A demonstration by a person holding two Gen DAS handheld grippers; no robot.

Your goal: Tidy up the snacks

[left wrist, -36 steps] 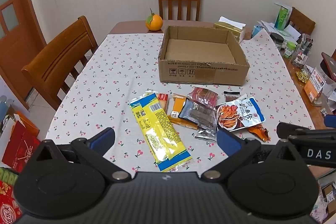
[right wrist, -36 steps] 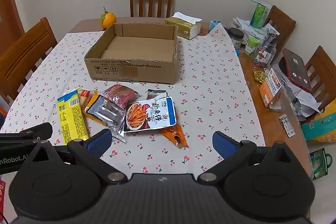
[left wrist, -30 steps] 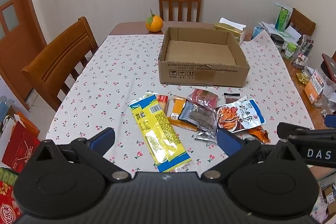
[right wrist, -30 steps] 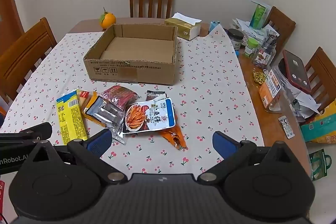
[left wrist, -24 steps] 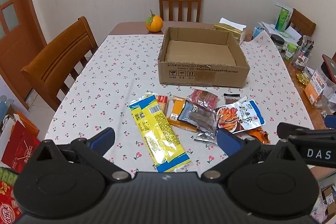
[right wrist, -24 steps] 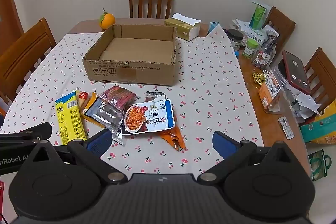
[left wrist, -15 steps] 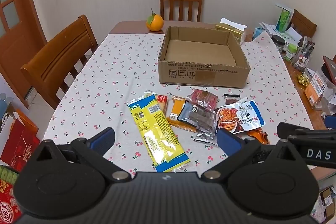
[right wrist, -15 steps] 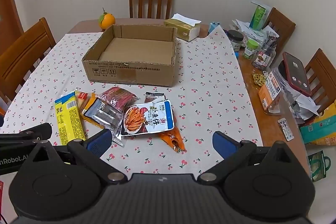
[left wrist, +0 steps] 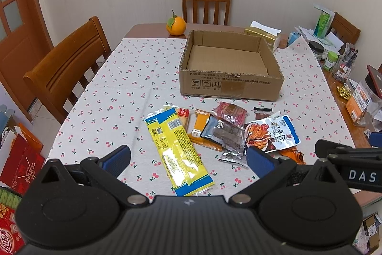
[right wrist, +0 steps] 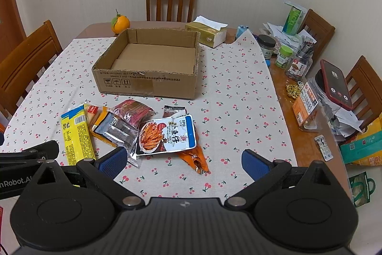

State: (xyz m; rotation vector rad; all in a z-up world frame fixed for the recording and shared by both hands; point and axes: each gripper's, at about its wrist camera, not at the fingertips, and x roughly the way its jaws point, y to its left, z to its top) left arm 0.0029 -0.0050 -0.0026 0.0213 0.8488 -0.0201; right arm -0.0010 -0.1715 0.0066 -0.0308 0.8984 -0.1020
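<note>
Both the left gripper (left wrist: 188, 159) and the right gripper (right wrist: 182, 163) are held spread wide above the near table edge, nothing grasped. Compared with 1.2 s ago, the snacks (right wrist: 133, 128) sit slightly farther up both views, seemingly from a small backward camera shift. They lie unmoved before the box (left wrist: 230, 85), on the cloth (left wrist: 133, 78).

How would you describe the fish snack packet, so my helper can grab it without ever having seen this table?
Start at the open brown cardboard box on the cherry-print tablecloth; the snack pile lies on the cloth just in front of it. At the pile's right end is a white and blue pouch, the only one picturing orange strips, lying partly over an orange wrapper.
</note>
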